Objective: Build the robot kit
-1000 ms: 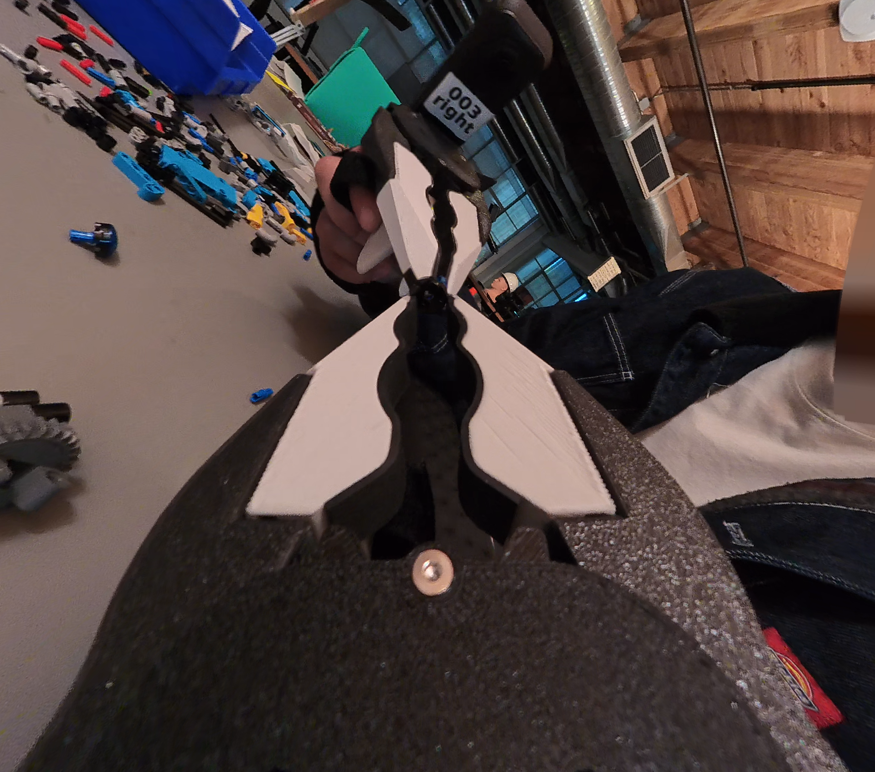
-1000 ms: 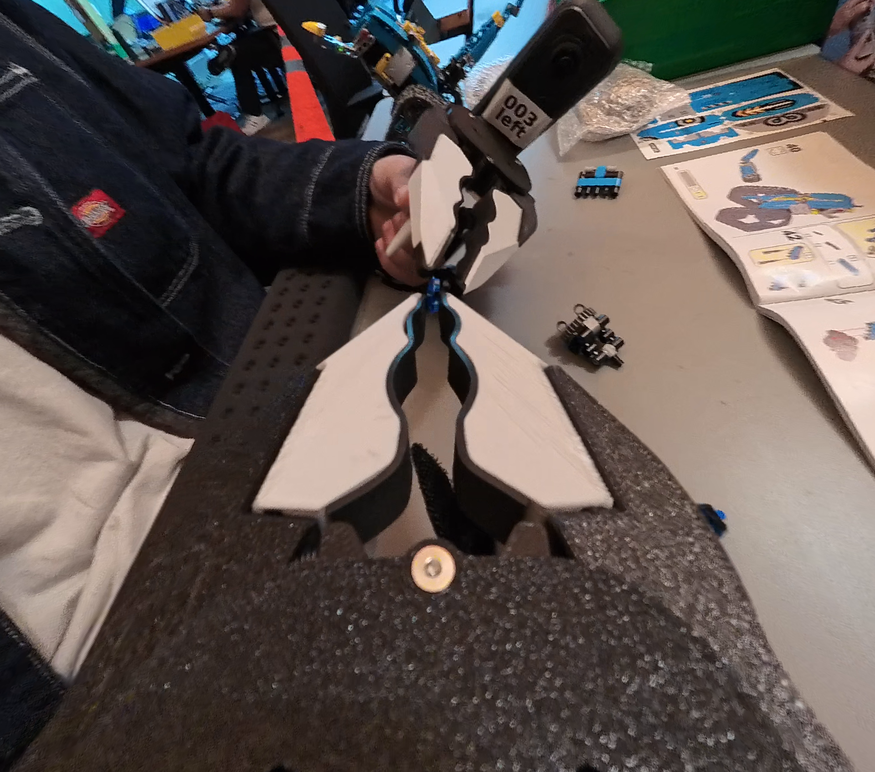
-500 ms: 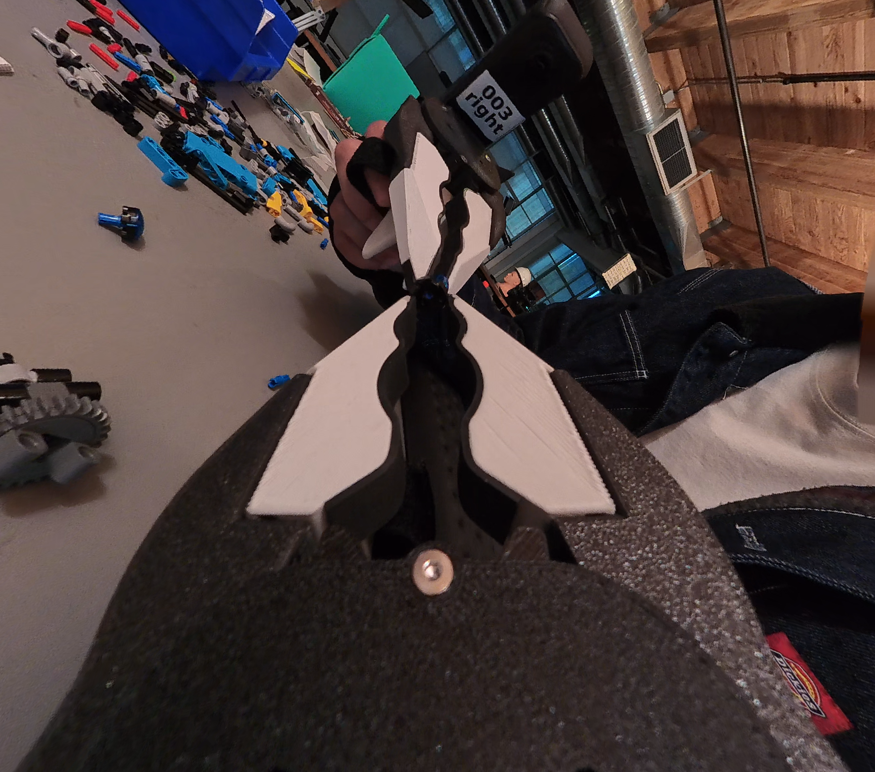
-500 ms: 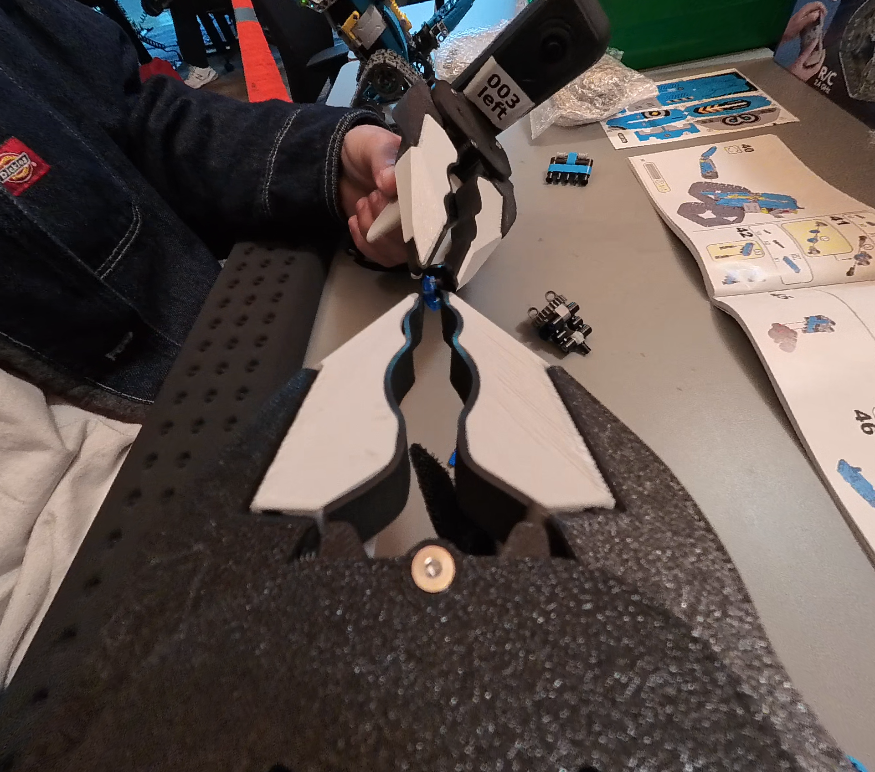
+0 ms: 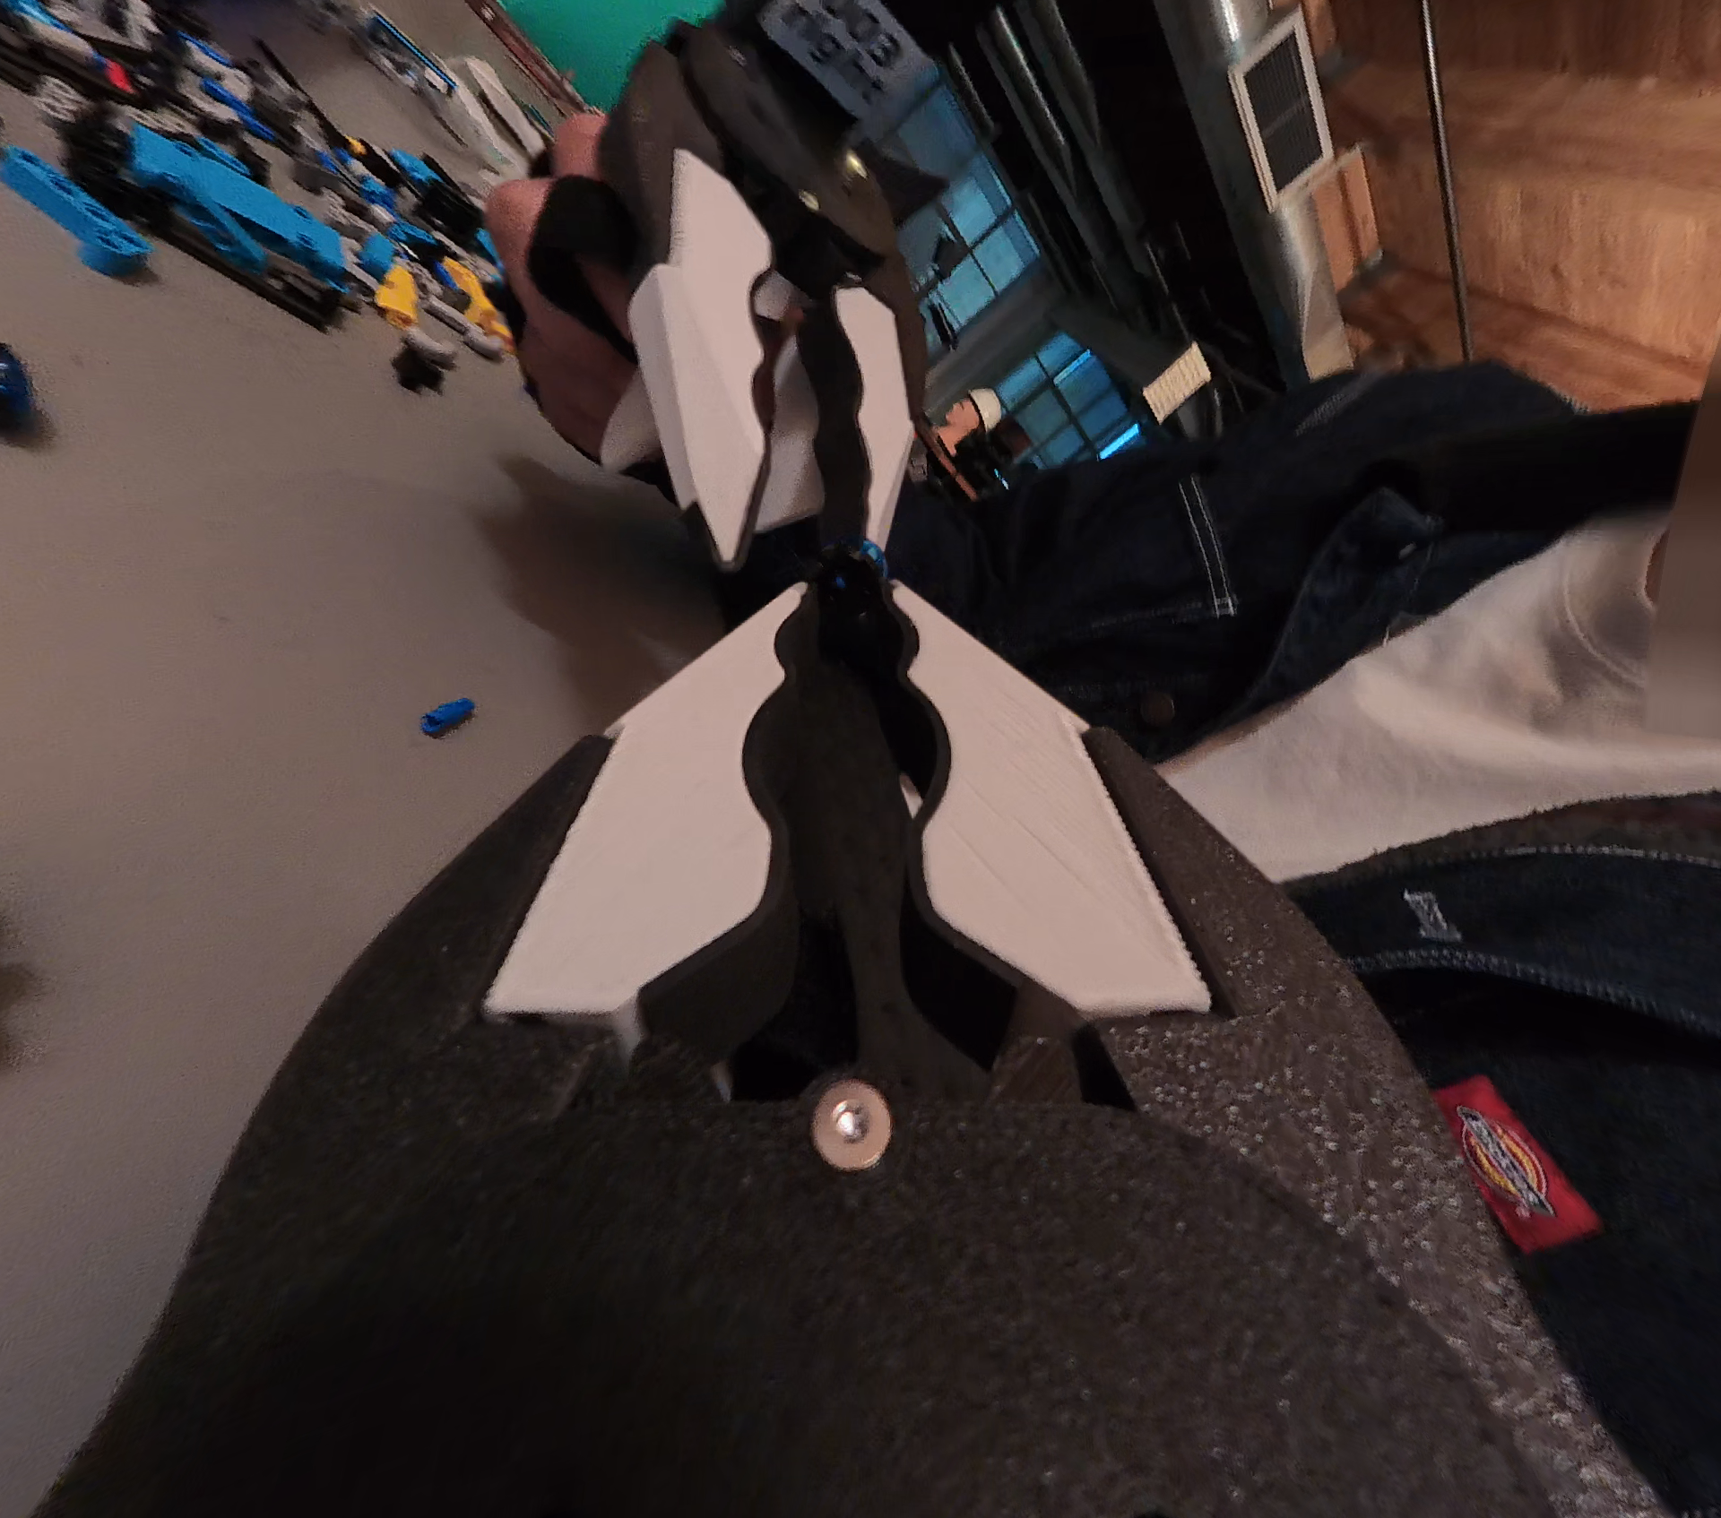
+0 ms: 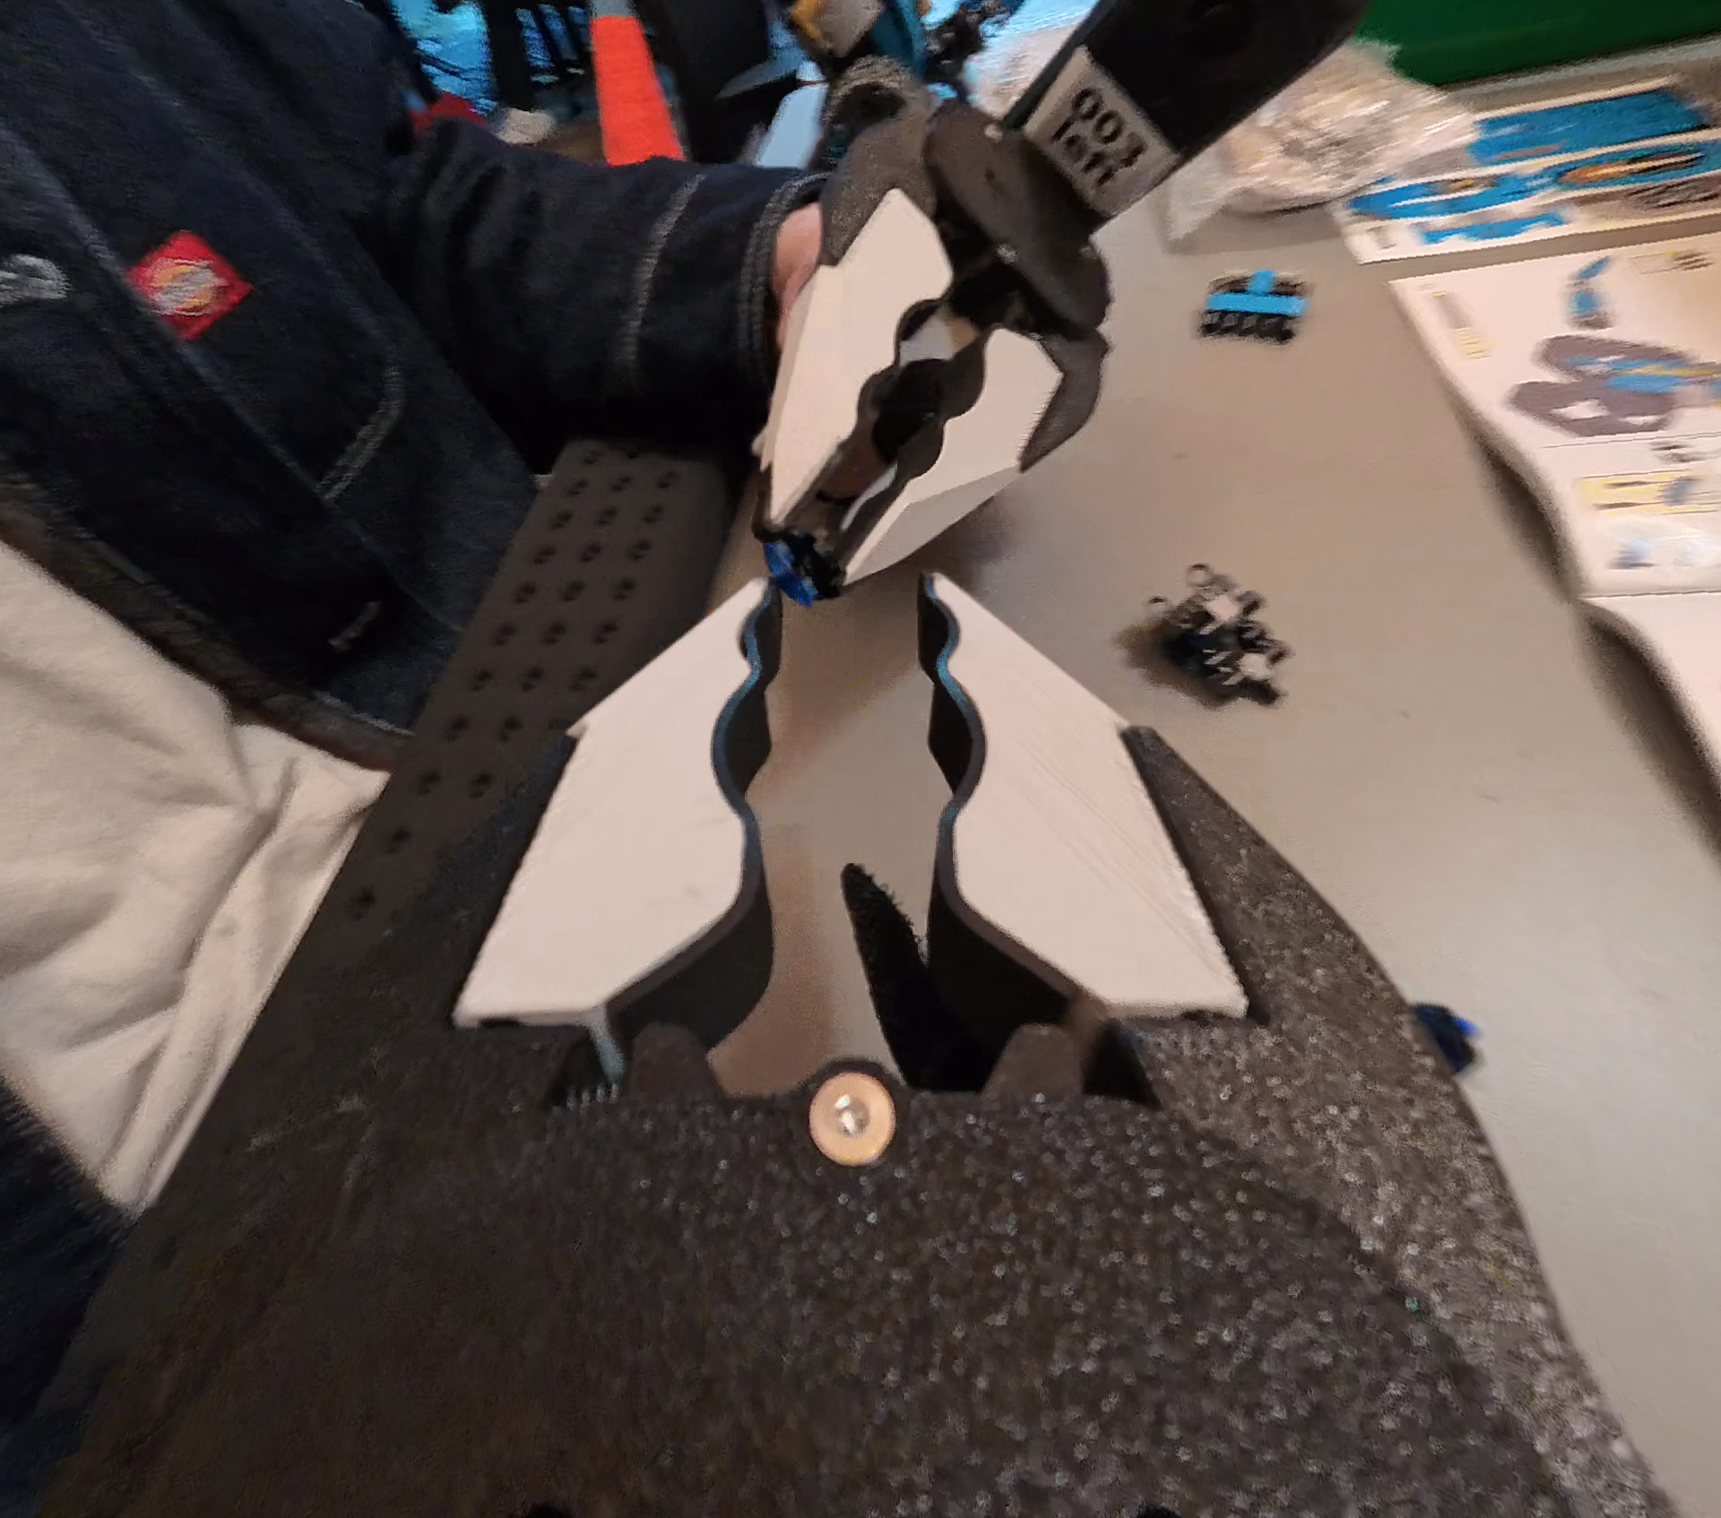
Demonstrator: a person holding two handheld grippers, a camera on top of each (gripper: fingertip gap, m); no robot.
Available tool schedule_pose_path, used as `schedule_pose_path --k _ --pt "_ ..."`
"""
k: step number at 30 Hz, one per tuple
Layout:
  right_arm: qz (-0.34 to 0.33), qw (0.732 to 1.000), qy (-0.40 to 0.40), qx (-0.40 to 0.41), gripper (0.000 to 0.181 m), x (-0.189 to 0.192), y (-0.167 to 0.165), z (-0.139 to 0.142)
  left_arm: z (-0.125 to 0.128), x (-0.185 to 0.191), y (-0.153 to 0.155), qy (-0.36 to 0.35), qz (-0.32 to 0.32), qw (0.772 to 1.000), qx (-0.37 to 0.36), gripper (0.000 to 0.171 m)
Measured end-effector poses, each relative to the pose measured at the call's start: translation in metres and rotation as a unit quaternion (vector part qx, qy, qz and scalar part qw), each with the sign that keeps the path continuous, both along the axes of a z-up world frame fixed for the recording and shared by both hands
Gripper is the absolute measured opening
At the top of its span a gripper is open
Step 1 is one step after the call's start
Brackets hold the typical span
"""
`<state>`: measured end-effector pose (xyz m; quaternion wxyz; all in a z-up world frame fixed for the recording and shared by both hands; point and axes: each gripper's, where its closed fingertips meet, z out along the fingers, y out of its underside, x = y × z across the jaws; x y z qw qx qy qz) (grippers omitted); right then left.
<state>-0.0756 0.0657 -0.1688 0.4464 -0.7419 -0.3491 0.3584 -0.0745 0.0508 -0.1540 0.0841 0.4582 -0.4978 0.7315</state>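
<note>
Left gripper [image 5: 849,589] pinching small blue piece [image 6: 792,570]; right gripper [image 6: 847,589] spread wide.
Piece sits in the air over the grey table [image 6: 1304,822], just beside one right fingertip (blurred, contact unclear). Judgement: a firm, level left pinch matters, since the tiny part could twist out.

The left gripper [image 5: 847,589] is pinched on a small blue and black piece [image 6: 799,568], holding it at its fingertips above the grey table [image 6: 1397,775]. The right gripper [image 6: 847,589] faces it tip to tip with its jaws spread apart, the piece just beside its left fingertip. A small black cluster of parts [image 6: 1211,645] lies on the table to the right, well apart from both.
</note>
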Motion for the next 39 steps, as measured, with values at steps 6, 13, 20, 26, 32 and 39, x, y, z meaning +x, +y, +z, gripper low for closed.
schedule_pose_path --k 6,13,20,26,32,39 --pt "0.050 0.998 0.035 -0.006 0.019 -0.009 -0.014 0.004 0.002 -0.010 -0.013 -0.016 -0.042 0.999 0.013 0.011" --pt "0.056 0.996 0.049 -0.045 0.015 -0.010 -0.017 -0.003 -0.005 -0.008 -0.013 -0.006 -0.038 0.999 0.030 0.011" --pt "0.064 0.987 0.049 -0.136 0.018 -0.006 -0.020 -0.022 -0.021 -0.003 -0.015 -0.007 -0.015 0.993 0.119 0.012" --pt "0.097 0.981 -0.098 -0.138 0.021 -0.005 -0.024 -0.045 -0.041 -0.005 -0.020 -0.011 -0.021 0.972 0.234 0.012" --pt "0.103 0.966 -0.187 -0.149 0.019 -0.007 -0.023 -0.073 -0.066 -0.003 -0.014 0.015 -0.010 0.950 0.310 0.012" --pt "0.091 0.967 -0.189 -0.147 0.016 -0.005 -0.019 -0.082 -0.074 -0.004 -0.013 0.021 -0.012 0.941 0.337 0.012"
